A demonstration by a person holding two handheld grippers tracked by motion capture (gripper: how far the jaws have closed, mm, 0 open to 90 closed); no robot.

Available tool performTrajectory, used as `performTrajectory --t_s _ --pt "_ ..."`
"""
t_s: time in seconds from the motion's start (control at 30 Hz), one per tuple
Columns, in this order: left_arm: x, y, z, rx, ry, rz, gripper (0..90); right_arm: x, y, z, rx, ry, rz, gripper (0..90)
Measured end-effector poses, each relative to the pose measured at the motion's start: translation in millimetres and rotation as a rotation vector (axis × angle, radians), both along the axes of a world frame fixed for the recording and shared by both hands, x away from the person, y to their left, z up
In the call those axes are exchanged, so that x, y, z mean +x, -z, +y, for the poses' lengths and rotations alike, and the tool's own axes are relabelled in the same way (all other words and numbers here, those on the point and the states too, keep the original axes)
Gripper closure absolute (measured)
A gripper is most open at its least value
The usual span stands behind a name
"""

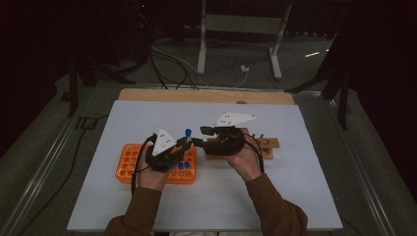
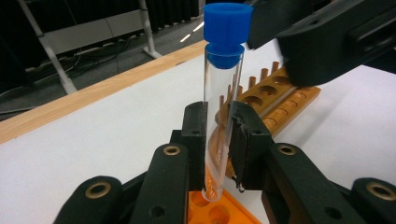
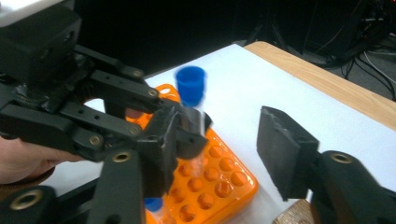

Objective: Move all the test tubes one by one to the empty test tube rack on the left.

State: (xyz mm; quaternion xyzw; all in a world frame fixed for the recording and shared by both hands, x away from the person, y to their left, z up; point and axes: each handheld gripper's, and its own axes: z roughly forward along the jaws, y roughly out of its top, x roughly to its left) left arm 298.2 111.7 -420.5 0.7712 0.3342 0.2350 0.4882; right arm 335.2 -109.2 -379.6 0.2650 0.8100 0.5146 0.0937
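Left claw point(image 2: 218, 140) clenched on clear tube with blue cap point(image 2: 223, 93), held upright just above orange rack point(image 1: 129, 162) on white tabletop point(image 1: 147, 118). Right claw point(image 3: 219, 149) released, jaws parted beside the tube without touching it, near wooden rack point(image 1: 268, 144).

On my white tabletop point(image 1: 295, 196) the orange plastic tube rack point(image 1: 129, 162) sits left of centre, nearer the front edge than the back. The brown wooden peg rack point(image 1: 269, 145) lies to its right, close beside it. Two blue-capped tubes point(image 1: 184, 166) stand in the orange rack's right end. My left tongs point(image 2: 219, 135) grip a clear blue-capped test tube point(image 2: 223, 93) upright over that right end, its foot just above a hole. My right tongs point(image 3: 224, 140) stand apart either side of it, above the wooden rack's left end.
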Motion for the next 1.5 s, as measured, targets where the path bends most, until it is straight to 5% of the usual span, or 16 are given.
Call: performTrajectory --t_s 0.3,0.57,1.5 --pt "-1.8 2.1 18.0 -0.031 -0.037 0.005 78.1 6.7 11.1 -15.3 -0.011 0.115 0.001 17.1" --pt "-5.4 4.7 35.6 -0.059 -0.067 0.011 78.1 11.0 17.8 -31.3 -0.004 0.16 0.005 4.0" --pt "-30.3 21.6 72.4 -0.106 -0.11 0.037 78.0 9.1 33.8 -71.9 -0.013 0.228 0.016 0.0"
